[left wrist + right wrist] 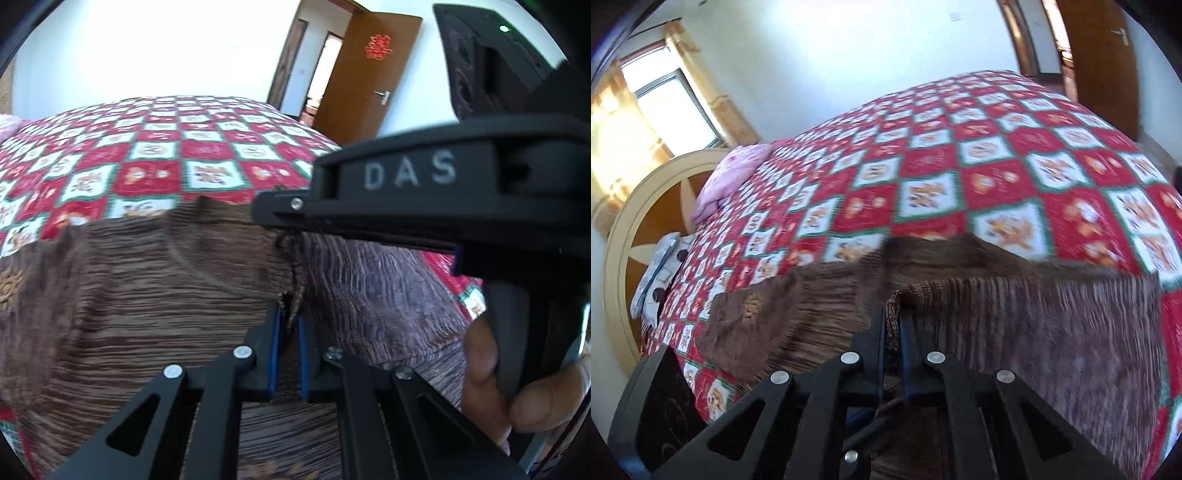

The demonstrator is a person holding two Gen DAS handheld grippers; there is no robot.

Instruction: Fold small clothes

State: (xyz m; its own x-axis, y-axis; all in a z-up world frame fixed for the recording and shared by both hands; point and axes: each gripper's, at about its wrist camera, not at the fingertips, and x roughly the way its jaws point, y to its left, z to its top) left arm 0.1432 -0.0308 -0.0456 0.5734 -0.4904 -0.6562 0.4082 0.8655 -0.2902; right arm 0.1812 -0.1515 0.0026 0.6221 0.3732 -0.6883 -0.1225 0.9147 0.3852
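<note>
Brown crinkled garment [147, 295], lower frame on checked bedspread [155, 147]: soft, light, drapey. Left gripper [287, 328] and right gripper [894, 325] both clamped on its edge; hems looked the best hold.

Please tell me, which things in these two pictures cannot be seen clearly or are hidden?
- Left wrist view: the right gripper crosses the brown garment and hides part of the garment's right side.
- Right wrist view: motion blur smears the garment's far edge, so its outline is unclear.
- Both views: the garment's type is uncertain; the frame edges and the left gripper cut it off.
</note>
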